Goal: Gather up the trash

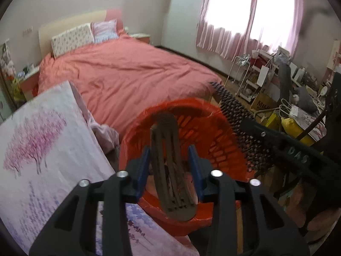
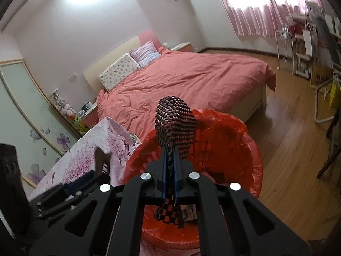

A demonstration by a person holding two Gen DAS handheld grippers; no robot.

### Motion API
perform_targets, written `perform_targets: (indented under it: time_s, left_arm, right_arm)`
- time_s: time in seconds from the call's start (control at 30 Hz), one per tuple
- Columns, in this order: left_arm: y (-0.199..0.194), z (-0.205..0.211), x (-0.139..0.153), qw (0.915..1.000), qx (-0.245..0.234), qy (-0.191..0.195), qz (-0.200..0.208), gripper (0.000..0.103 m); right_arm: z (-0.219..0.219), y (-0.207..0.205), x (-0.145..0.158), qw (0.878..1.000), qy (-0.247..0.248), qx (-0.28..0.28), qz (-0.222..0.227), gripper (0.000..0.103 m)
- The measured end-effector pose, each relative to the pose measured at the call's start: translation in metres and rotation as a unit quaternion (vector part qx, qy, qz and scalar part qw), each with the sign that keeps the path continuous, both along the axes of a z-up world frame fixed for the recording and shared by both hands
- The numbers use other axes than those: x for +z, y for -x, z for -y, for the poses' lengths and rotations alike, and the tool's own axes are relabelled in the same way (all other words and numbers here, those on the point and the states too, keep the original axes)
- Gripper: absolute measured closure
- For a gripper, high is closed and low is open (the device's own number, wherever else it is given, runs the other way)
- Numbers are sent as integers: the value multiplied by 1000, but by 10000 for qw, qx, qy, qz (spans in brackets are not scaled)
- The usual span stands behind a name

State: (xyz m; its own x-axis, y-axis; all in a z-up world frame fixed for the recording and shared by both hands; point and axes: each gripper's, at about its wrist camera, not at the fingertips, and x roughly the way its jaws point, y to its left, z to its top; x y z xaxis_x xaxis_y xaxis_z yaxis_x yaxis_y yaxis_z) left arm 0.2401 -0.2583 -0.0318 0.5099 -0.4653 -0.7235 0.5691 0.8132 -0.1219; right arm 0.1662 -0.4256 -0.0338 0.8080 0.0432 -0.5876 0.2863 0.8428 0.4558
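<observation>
Pink curtains (image 1: pixel 238 21) are glowing at two o'clock, and a bed (image 1: pixel 127 72) under a coral cover is filling twelve o'clock. At six o'clock a red basket (image 1: pixel 215 128) lined with a red bag is standing beside a floral cloth (image 1: pixel 42 149) at nine o'clock. My left gripper (image 1: pixel 170 160) is hanging over the basket, its jaws standing released on either side of a brown slotted insole (image 1: pixel 168 170), whose sides I am not pressing. My right gripper (image 2: pixel 170 162) is clenching a black-and-red woven insole (image 2: pixel 175 121) over the same basket.
</observation>
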Motion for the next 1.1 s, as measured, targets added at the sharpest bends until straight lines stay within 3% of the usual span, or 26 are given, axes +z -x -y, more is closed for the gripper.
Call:
perform_targets:
  time_s: [0.13, 0.33, 0.47, 0.53, 0.7, 0.93, 1.1]
  left_arm:
    - [-10, -5, -9, 9998, 146, -75, -102, 53]
    - [-11, -37, -10, 9990, 417, -131, -80, 50]
    - [6, -69, 6, 9972, 674, -135, 278, 35]
    - [16, -85, 14, 9954, 835, -140, 440, 28]
    - [46, -129, 35, 9866, 1408, -149, 818, 13]
    - [99, -183, 56, 9715, 1962, -143, 1323, 4]
    - [147, -209, 59, 9581, 2323, -171, 1666, 4]
  right_arm:
    - [0, 0, -7, 9999, -3, -20, -133, 73]
    - [-11, 11, 1, 9996, 260, -67, -82, 53]
    - [-27, 26, 17, 9966, 805, -107, 108, 35]
    - [-40, 38, 26, 9932, 1138, -123, 225, 21]
    - [-68, 68, 45, 9838, 1700, -316, 464, 3]
    - [-104, 113, 60, 9599, 2596, -885, 589, 2]
    - [-121, 141, 60, 9556, 2725, -873, 705, 2]
